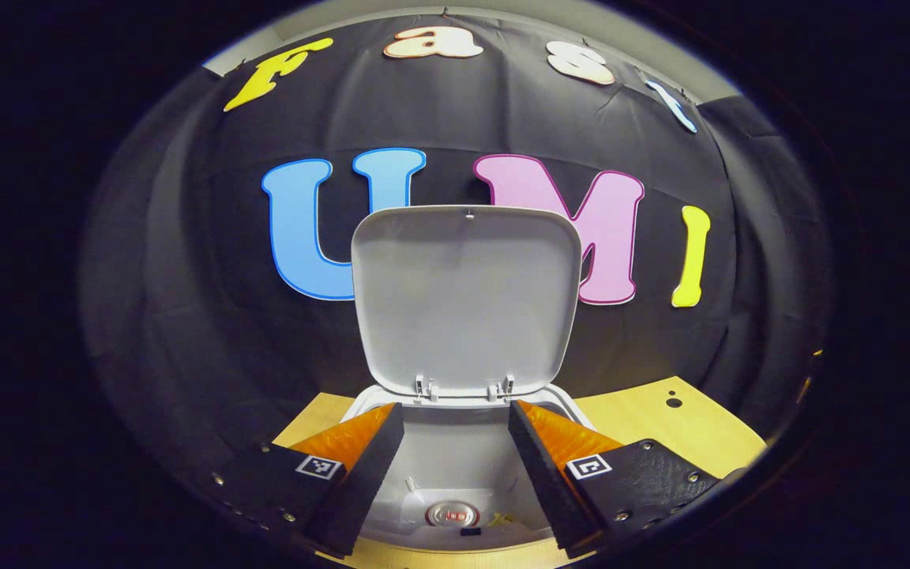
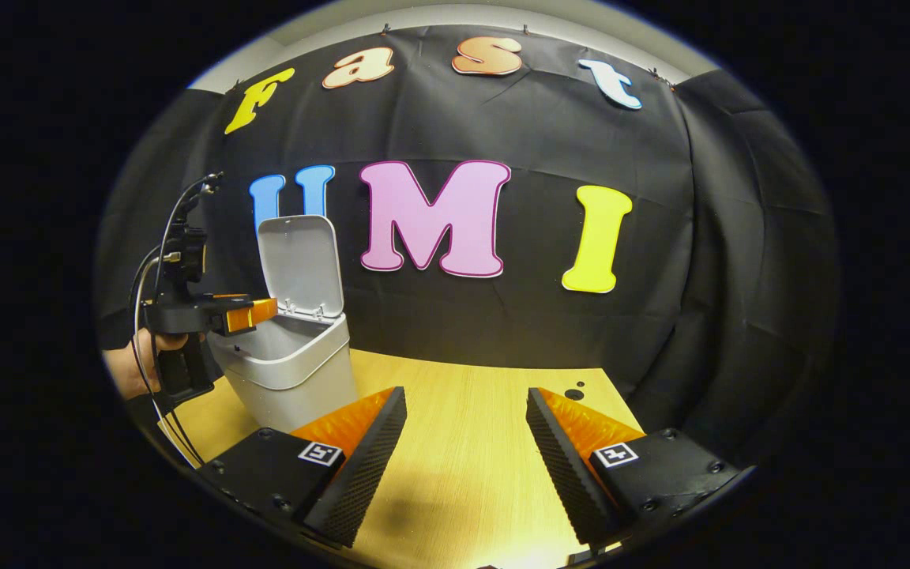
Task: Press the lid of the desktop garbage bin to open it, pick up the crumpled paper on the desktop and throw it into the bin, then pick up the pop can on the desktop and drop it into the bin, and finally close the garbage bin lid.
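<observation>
One pop can [image 1: 453,515] inside one open bin [image 1: 463,442].

I see my left gripper [image 1: 455,466] held level with its jaws spread wide and nothing between them, a hand [image 2: 135,359] wrapped around its grip in the right gripper view, while my right gripper [image 2: 463,450] hangs apart from it, jaws likewise wide and empty.

A recording booth, a staged test setup and no lived-in room: black cloth [image 2: 660,261] hangs as the back wall behind a bare wooden worktop [image 2: 463,427], with one small bin [image 2: 289,371] on it.
</observation>
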Tool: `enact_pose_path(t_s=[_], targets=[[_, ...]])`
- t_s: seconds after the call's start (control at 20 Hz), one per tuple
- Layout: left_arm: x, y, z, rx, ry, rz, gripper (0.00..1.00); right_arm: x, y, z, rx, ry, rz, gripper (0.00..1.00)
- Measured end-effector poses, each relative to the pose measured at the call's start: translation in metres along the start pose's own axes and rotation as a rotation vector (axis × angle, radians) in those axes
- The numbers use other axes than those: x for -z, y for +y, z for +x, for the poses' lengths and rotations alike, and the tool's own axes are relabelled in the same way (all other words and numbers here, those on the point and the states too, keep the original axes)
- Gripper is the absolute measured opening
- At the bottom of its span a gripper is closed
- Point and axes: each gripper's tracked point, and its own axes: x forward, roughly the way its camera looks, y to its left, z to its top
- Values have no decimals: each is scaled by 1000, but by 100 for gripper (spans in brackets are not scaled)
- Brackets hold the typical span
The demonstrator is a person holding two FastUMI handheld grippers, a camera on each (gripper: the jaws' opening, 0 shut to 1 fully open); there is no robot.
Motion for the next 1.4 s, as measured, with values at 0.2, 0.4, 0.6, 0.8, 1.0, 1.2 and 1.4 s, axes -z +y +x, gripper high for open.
enact_pose_path(t_s=[0.2,0.4,0.6,0.8,1.0,1.2,1.4], targets=[[-46,4,-10,-22,-88,36,88,2,-4,-2,9,4,7,99],[-105,5,-10,-19,-143,35,88,10,-10,-1,20,25,17,99],[-147,11,11,-27,-169,54,88,15,-20,-2,41,45,22,99],[-176,14,39,-46,-188,137,88,23,-29,-5,66,63,25,99],[-181,7,67,15,-175,70,88,34,-39,-13,101,88,53,99],[-174,-3,78,43,-126,95,88,40,-45,-24,124,102,53,99],[-159,-9,60,51,-72,71,88,38,-41,-25,112,98,72,99]])
